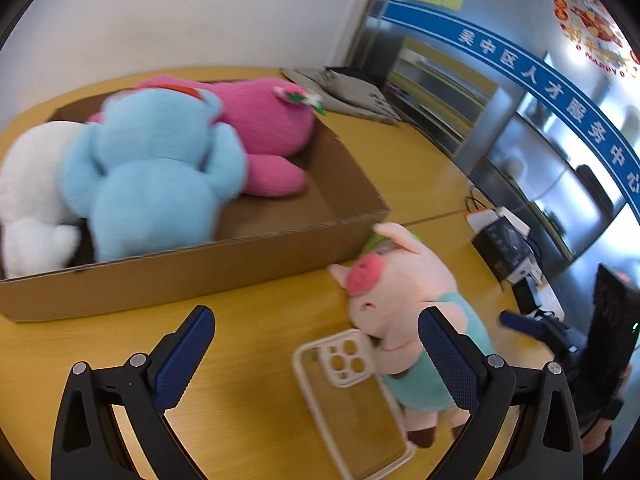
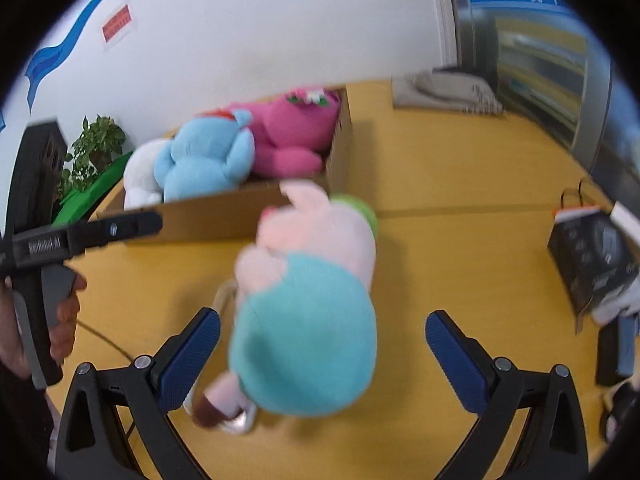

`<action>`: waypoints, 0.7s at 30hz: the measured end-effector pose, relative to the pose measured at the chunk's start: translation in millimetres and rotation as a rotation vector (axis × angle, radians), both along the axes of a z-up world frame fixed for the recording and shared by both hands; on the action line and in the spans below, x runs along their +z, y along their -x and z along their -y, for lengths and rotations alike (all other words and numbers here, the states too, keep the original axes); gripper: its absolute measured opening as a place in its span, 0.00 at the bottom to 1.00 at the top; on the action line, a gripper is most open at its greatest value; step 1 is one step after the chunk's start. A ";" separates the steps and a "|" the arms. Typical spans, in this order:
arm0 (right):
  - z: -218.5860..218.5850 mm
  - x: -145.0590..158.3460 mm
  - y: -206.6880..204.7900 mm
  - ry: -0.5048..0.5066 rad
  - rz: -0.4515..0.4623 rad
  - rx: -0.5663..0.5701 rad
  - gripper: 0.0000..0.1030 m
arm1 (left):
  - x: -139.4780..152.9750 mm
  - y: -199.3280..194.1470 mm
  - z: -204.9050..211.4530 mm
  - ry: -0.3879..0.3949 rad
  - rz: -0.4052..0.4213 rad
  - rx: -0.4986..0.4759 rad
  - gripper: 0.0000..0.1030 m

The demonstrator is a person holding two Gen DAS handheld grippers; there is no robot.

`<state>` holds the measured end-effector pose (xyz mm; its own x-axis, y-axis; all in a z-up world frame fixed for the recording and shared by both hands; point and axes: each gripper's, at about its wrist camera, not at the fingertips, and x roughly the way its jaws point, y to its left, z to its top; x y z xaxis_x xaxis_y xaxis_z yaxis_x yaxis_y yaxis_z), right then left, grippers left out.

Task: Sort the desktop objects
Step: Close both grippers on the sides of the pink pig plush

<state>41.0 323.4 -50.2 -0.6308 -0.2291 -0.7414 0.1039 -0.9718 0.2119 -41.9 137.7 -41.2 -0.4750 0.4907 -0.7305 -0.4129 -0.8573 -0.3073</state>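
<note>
I see my right gripper (image 2: 322, 344) wide, straddling the pink plush pig in teal shirt (image 2: 308, 300) beside the cardboard box's (image 1: 224, 268) front corner; left gripper (image 1: 316, 348) wide over bare yellow worktop (image 1: 248, 320).

Bright, even indoor light in both views. Strong glare off the glass partition (image 1: 560, 152) at right, blown out near its upper corner. Soft shadow on the table (image 2: 460, 184) beside the cardboard box (image 2: 340, 148). Heavy fisheye: black vignette corners, straight edges bow near the rim. Motion blur throughout, worst on the pig plush (image 2: 312, 300) in the right wrist view and the blue plush (image 1: 156, 168) in the left. Both claw frames stay sharp.
</note>
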 end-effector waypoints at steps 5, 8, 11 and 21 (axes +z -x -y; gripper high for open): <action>18.4 -24.1 8.9 0.009 0.043 0.063 0.88 | -10.5 9.0 -38.2 -0.003 0.047 -0.060 1.00; 28.0 -27.9 11.9 -0.039 0.031 0.085 0.80 | -15.0 16.5 -46.5 -0.001 0.075 -0.069 1.00; 33.4 -30.6 8.1 -0.080 0.029 0.118 0.76 | -26.5 23.2 -51.4 -0.002 0.133 -0.071 1.00; 55.9 -35.0 -10.8 -0.208 -0.021 0.214 0.74 | -36.0 23.8 -60.5 -0.172 0.215 -0.153 1.00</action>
<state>51.8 267.5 -85.1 -0.5998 -0.2033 -0.7739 0.3134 -0.9496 0.0065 -65.7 198.2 -77.2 -0.2303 0.6693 -0.7063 -0.4429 -0.7184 -0.5364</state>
